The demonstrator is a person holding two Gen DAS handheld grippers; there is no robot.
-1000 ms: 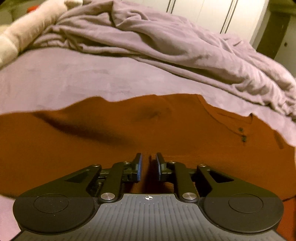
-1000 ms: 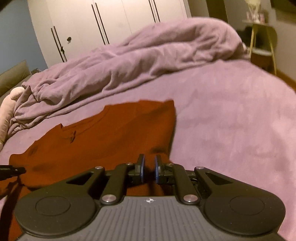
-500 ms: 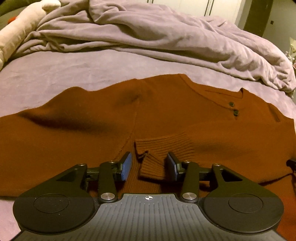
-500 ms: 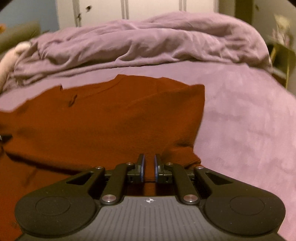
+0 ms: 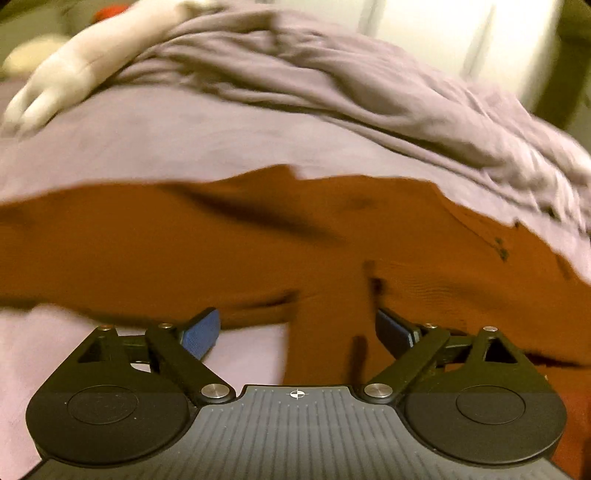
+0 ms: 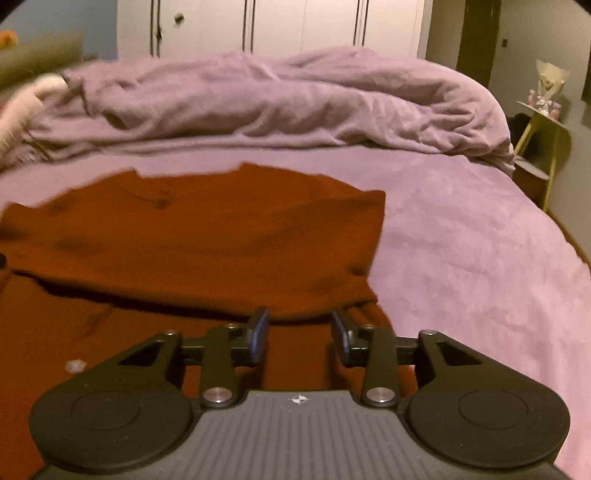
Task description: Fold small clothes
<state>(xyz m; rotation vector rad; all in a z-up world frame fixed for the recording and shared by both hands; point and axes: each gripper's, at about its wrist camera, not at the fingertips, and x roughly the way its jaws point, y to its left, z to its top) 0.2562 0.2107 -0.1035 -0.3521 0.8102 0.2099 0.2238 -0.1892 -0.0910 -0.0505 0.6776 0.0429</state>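
A rust-brown knit sweater (image 5: 221, 240) lies spread on the purple bed, its buttoned neckline (image 5: 500, 247) to the right. My left gripper (image 5: 297, 332) is wide open and empty just above the sweater's near edge, where a strip of it runs between the fingers. In the right wrist view the sweater (image 6: 207, 236) has a layer folded over its lower part. My right gripper (image 6: 299, 334) is open and empty just above that folded edge.
A rumpled purple duvet (image 6: 280, 103) is heaped across the back of the bed (image 6: 480, 251). A pale plush toy (image 5: 74, 70) lies at the far left. White wardrobe doors (image 6: 295, 26) stand behind, a yellow side table (image 6: 543, 125) at the right.
Both grippers opened and let go of the sweater: the left first, now wider and drawn back, the right only now. The sweater's folded layer rests on the bed.
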